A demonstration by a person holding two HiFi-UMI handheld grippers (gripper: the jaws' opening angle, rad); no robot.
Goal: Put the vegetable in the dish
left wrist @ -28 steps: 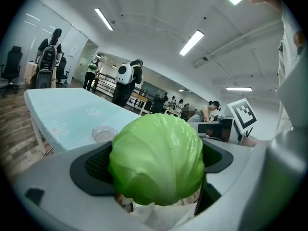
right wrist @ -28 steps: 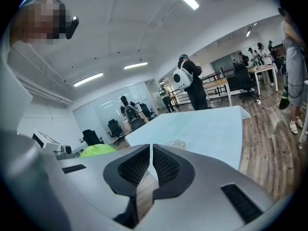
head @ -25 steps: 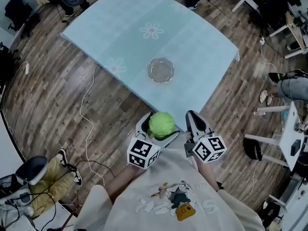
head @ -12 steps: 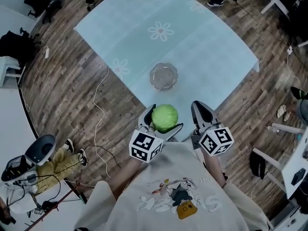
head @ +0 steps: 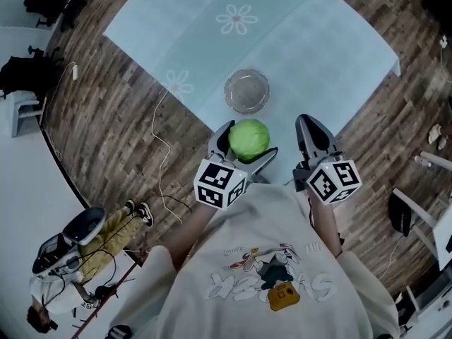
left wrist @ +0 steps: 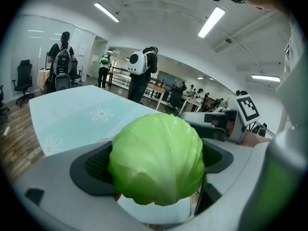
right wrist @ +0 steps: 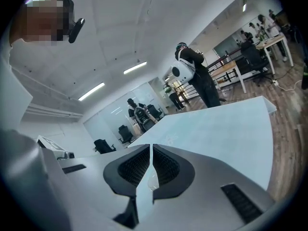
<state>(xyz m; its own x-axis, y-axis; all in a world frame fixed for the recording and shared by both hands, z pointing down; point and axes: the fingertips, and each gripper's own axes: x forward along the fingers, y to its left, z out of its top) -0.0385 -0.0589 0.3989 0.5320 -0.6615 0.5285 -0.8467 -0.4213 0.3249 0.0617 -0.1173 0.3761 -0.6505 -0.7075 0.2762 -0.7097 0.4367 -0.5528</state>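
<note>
One near-round cabbage (head: 248, 138) is clamped in the left hand-held gripper (head: 248, 144); the right hand-held gripper (head: 308, 127) is closed, empty.

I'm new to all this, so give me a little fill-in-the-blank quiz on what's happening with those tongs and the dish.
The left tongs are shut on a round green ____.
The right tongs are closed together and hold ____.
The glass dish on the table is ____.
Missing words: cabbage, nothing, empty.
</note>
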